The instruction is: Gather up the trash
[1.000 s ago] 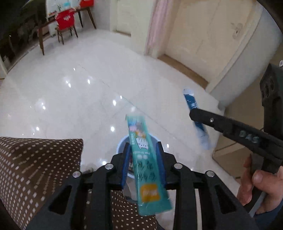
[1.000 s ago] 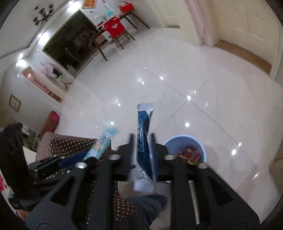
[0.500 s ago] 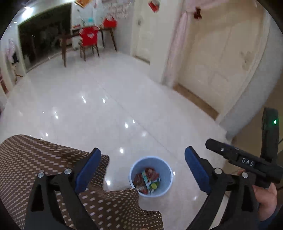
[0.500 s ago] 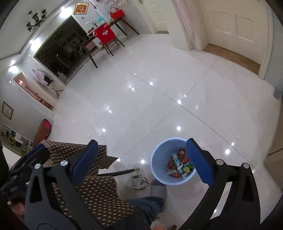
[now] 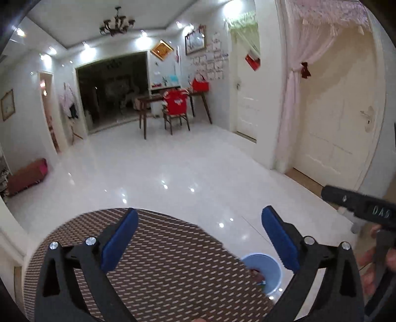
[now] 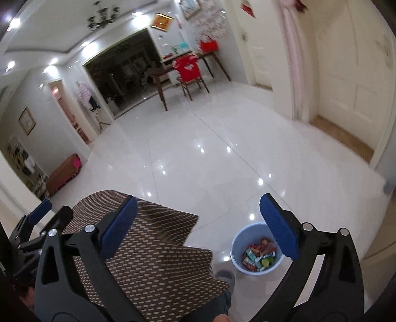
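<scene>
Both empty grippers [image 5: 198, 237] [image 6: 198, 223] hover above the wrapper-filled bin [image 6: 256, 249], apparently clear.

Glossy white tile floor [image 5: 173, 168], dotted with ceiling light reflections. At 12 o'clock, dark chandelier [image 5: 116, 23] on white ceiling, with spotlights around. Below it, wide dark opening [image 5: 111, 89] in far wall. Just right of it, wooden table [image 5: 170, 101] and chair with red cover [image 5: 175, 104]. At 3 o'clock, cream door [image 5: 339, 119] with pink curtain [image 5: 292, 99] tied beside. At 9 o'clock, low brown bench [image 5: 27, 177] near wall. At 6 o'clock, brown dotted cushion [image 5: 160, 267].
</scene>
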A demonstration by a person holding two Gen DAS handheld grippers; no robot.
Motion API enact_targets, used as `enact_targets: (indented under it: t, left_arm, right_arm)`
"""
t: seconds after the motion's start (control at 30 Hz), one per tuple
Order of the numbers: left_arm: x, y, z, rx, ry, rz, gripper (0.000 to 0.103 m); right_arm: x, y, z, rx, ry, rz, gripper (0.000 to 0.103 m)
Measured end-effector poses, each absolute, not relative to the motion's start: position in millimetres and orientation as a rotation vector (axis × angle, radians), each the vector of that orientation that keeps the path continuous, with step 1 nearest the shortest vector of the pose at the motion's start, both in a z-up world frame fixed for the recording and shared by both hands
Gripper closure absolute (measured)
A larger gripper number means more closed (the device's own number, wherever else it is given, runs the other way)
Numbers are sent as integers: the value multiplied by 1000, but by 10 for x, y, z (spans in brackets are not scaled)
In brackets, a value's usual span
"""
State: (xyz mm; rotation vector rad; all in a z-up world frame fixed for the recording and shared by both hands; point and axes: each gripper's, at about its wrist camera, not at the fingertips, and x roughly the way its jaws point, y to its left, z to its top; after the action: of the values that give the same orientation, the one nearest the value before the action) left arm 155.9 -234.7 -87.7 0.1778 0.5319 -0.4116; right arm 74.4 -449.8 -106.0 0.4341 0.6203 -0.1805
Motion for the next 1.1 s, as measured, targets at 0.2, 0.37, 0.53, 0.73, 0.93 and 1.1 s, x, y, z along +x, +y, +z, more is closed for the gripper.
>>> enact_targets:
  t: [0.2,0.37,0.53,0.73,0.93,1.1]
  left_arm:
    - [1336,-1715,-536,89,523,-340,5]
    - [1130,-1313,-216,42,458,-279,5]
    - [896,-1110,39,32,383,-238,5]
    - [661,-905,253,-17,330,-199,5]
    - [498,-791,374,-18,296,-162,5]
    - [430,-749,386,-19,285,-136,5]
  right_arm:
    - [636,-3820,-587,297,564,-151,6]
    - [493,-3395,-290,206,503,-147,6]
    - [303,-3026,30,120,427,-142,6]
    - [113,-2759,232,61,345,-149,6]
    - [35,-2637,322,45,295,-147,6]
    - [1,-2594,345,37,283,-145,6]
